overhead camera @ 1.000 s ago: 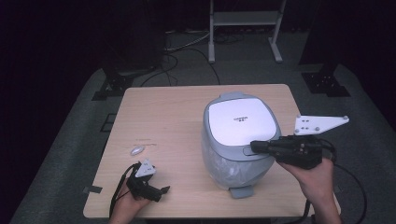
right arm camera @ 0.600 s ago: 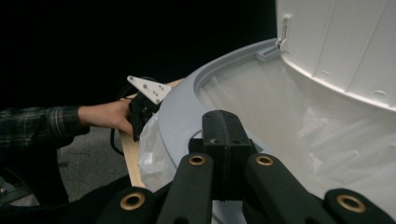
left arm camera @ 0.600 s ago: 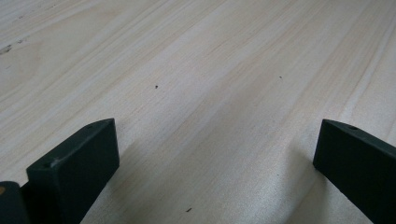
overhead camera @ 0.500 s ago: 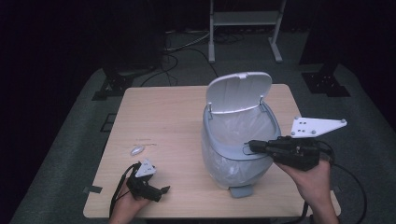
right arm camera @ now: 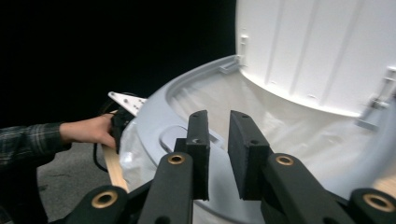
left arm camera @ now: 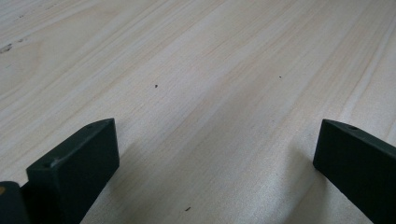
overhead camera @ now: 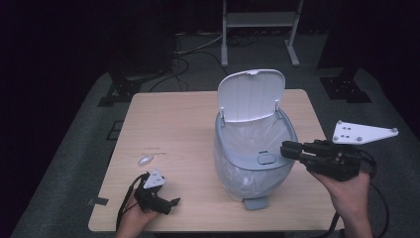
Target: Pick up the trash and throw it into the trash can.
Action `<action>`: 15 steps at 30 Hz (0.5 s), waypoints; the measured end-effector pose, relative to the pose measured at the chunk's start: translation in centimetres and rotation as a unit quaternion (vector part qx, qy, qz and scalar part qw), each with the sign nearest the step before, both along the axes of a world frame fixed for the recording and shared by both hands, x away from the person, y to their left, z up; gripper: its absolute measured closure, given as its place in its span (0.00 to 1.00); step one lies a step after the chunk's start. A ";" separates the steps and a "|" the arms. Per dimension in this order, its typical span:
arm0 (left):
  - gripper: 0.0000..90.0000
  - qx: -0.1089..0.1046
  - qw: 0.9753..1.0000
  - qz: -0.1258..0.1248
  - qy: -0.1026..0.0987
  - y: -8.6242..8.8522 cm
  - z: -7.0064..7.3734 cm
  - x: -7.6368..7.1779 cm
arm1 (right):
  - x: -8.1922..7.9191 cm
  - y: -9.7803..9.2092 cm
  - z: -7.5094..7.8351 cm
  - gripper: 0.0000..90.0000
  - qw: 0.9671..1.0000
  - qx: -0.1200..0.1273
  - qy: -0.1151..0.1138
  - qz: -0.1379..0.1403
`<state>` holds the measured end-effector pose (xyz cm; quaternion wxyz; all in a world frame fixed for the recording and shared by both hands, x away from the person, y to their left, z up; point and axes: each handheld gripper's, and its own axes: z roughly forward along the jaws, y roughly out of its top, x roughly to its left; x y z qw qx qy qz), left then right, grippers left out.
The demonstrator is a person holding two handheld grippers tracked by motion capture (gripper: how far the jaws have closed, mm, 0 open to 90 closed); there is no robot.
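Note:
A grey pedal bin (overhead camera: 233, 171) with a clear liner (overhead camera: 252, 136) stands right of the table's middle. Its white lid (overhead camera: 251, 94) stands open and upright. My right gripper (overhead camera: 286, 150) hovers at the bin's right rim, close to the lid button (overhead camera: 266, 158). In the right gripper view its jaws (right arm camera: 218, 116) are nearly together with nothing between them, pointing over the rim (right arm camera: 159, 112) toward the lid (right arm camera: 317, 51). My left gripper (overhead camera: 171, 202) rests at the table's front left. Its jaws (left arm camera: 217, 128) stand wide open over bare wood.
A small whitish scrap (overhead camera: 145, 160) lies on the wooden table (overhead camera: 173, 124) left of the bin. The bin's foot pedal (overhead camera: 255, 203) sticks out toward the front edge. Dark floor, cables and a white rack (overhead camera: 257, 20) lie beyond the table.
The bin's lid has swung from shut to fully upright. My right gripper has drawn back a little to the right of the rim. The left gripper has stayed put.

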<state>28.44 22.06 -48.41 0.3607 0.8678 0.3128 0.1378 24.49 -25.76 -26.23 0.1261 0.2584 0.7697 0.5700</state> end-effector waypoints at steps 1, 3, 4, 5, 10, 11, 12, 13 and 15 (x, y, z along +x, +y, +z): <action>0.00 0.000 1.000 0.000 0.000 0.0 0.0 0.0 | 0.0 -0.2 0.0 0.85 1.000 0.001 -0.001 -0.003; 0.00 0.000 1.000 0.000 0.000 0.0 0.0 0.0 | -0.1 -0.5 0.0 0.85 1.000 0.001 -0.001 -0.007; 0.00 0.000 1.000 0.000 0.000 0.0 0.0 0.0 | -0.2 -1.0 -0.1 0.82 1.000 0.001 -0.002 -0.012; 0.00 0.000 1.000 0.000 0.000 0.0 0.0 0.0 | -0.2 -1.0 -0.1 0.82 1.000 0.001 -0.002 -0.012; 0.00 0.000 1.000 0.002 0.000 0.0 0.0 0.0 | -0.4 -2.1 -0.2 0.75 0.999 -0.002 -0.004 -0.032; 0.00 0.000 1.000 0.001 0.000 0.0 0.0 0.0 | -0.4 -2.1 -0.2 0.75 0.999 -0.002 -0.004 -0.032; 0.00 0.000 1.000 0.001 0.000 0.0 0.0 -0.1 | -0.4 -2.4 -0.4 0.72 0.999 -0.006 -0.006 -0.041; 0.00 0.000 1.000 0.001 0.000 0.0 0.0 -0.1 | -0.4 -2.6 -0.4 0.70 0.999 -0.006 -0.006 -0.047; 0.00 0.000 1.000 0.001 0.000 0.0 0.0 -0.1 | -0.5 -2.7 -0.5 0.67 0.999 -0.006 -0.006 -0.051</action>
